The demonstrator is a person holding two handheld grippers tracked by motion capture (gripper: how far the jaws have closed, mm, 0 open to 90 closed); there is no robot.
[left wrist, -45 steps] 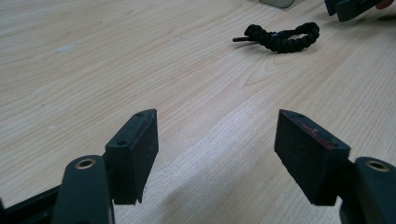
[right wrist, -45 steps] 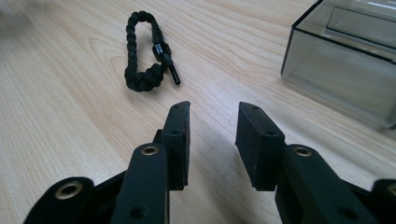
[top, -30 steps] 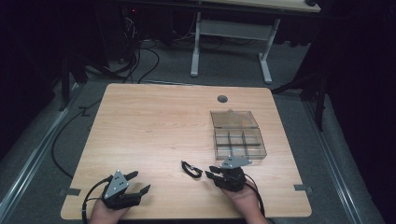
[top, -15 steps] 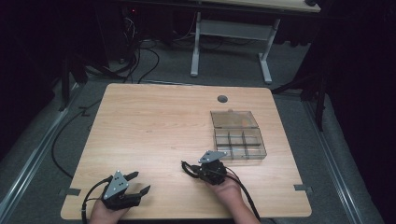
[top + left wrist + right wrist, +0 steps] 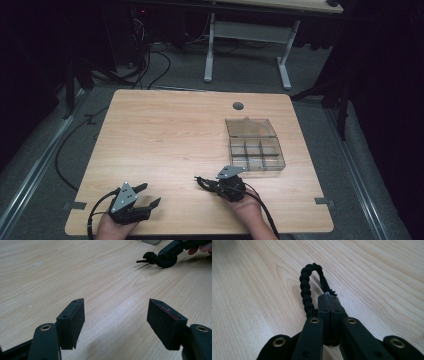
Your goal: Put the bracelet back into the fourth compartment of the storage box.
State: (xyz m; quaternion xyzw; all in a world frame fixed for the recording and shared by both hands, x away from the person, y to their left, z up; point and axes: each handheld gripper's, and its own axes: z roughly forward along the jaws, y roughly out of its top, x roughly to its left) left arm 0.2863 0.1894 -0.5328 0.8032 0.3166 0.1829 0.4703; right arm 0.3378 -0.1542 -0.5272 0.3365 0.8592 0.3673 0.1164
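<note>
A black braided cord loop (image 5: 305, 290) lies on the wooden table (image 5: 165, 135); it also shows in the high view (image 5: 201, 182) and far off in the left gripper view (image 5: 162, 260). My right gripper (image 5: 330, 298) is shut on one end of the cord, jaws pressed together, near the table's front middle (image 5: 214, 186). My left gripper (image 5: 150, 195) rests at the front left, open, with nothing between its pads (image 5: 72, 321). It points toward the cord and the right gripper (image 5: 175, 248).
A clear plastic compartment box (image 5: 255, 145) with its lid open stands just behind and right of the right gripper. A round cable hole (image 5: 238, 106) sits near the table's far edge. Desk legs and cables are on the floor beyond.
My right gripper has moved left from beside the box to the cord and now sits on it. The left gripper has not moved.
</note>
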